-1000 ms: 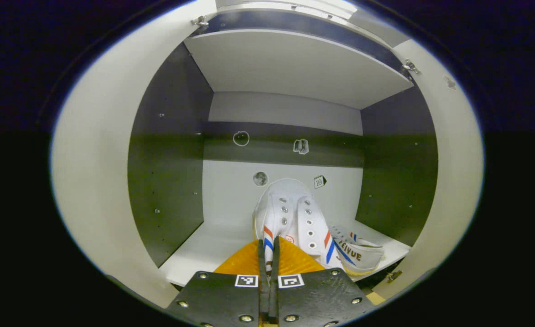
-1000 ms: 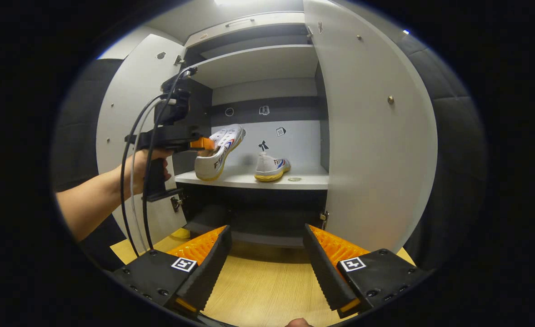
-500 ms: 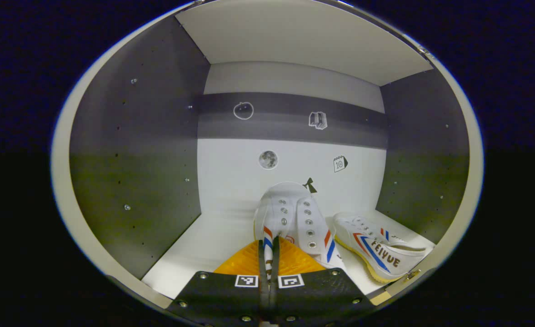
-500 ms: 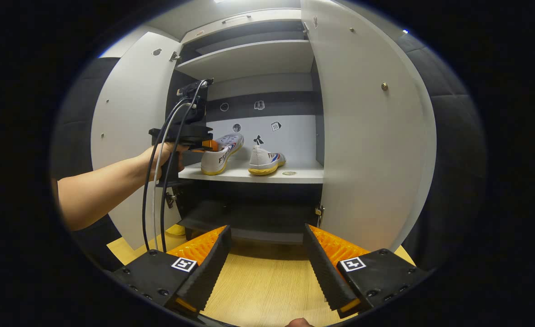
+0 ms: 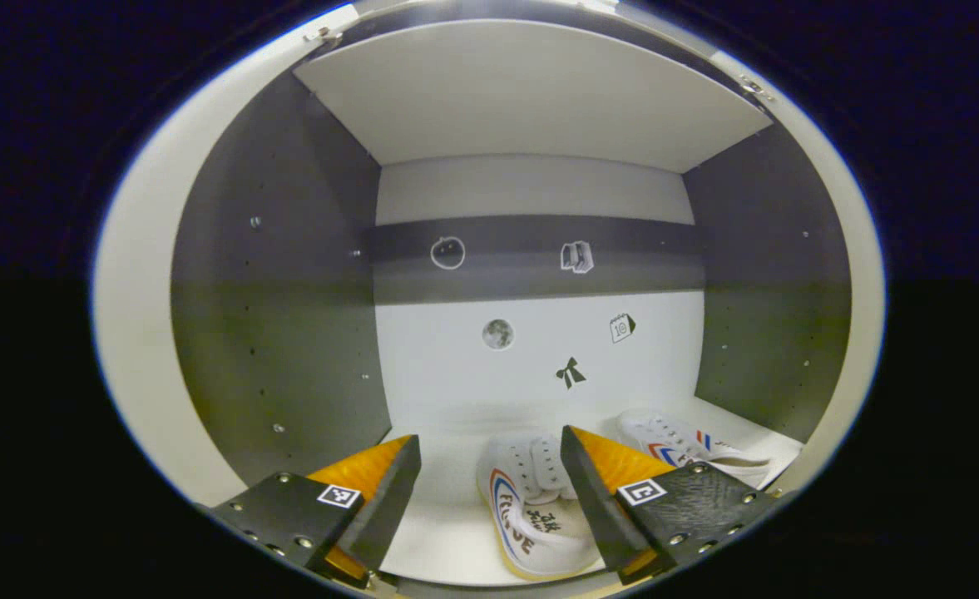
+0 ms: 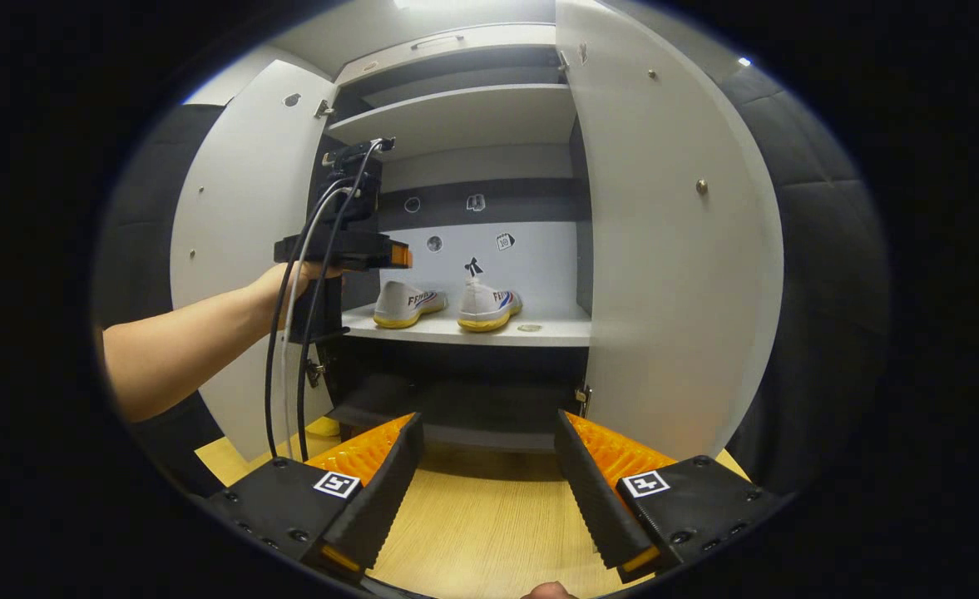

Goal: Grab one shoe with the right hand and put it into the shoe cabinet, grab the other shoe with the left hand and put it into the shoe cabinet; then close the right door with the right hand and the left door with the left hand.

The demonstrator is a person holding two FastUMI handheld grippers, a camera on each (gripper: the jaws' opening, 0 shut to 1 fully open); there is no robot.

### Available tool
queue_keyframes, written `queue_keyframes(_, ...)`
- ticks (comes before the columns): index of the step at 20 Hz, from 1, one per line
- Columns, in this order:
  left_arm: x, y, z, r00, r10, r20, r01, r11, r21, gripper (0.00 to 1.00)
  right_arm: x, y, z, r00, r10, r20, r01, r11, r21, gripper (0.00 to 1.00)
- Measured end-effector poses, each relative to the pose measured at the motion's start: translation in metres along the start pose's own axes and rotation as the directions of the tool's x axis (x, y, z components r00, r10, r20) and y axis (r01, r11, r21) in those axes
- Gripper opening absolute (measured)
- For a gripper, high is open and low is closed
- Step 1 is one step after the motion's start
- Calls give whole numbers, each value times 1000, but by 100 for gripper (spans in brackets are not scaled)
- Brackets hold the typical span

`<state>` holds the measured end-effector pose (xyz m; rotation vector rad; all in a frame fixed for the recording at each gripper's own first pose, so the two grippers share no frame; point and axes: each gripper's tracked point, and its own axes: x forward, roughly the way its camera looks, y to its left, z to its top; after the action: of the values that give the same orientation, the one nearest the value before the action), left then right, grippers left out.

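Two white shoes with red and blue stripes rest side by side on the cabinet's middle shelf. In the left gripper view, the left shoe lies flat just below my open left gripper, and the right shoe lies beyond the right finger. The right gripper view has the left shoe and the right shoe on the shelf, with the left gripper held by a hand above and to the left of them. My right gripper stands open and empty, low before the cabinet. Both doors stand open.
The open left door and the open right door flank the cabinet. An upper shelf and a dark lower compartment sit above and below. Wooden floor lies under my right gripper. A person's forearm reaches in from the left.
My left gripper has opened and let go of the shoe, which now lies flat on the shelf beside the other. The gripper has lifted slightly. The right gripper stays open in place.
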<state>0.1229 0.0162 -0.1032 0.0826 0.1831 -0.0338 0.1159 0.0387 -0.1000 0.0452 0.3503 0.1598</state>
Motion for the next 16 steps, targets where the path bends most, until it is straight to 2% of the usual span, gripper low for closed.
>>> queue_keyframes(4,-54,-12,19,998,-30,60,29,999,22,96,-11,1,16,999,-10,36,10,1000,-1,98)
queue_keyframes(10,-148,-23,31,993,-74,89,71,997,37,96,-36,6,33,997,-12,81,13,1000,-10,98)
queue_keyframes(16,-229,-17,25,992,-59,111,54,997,50,95,-60,11,50,992,-9,123,12,1000,-27,98)
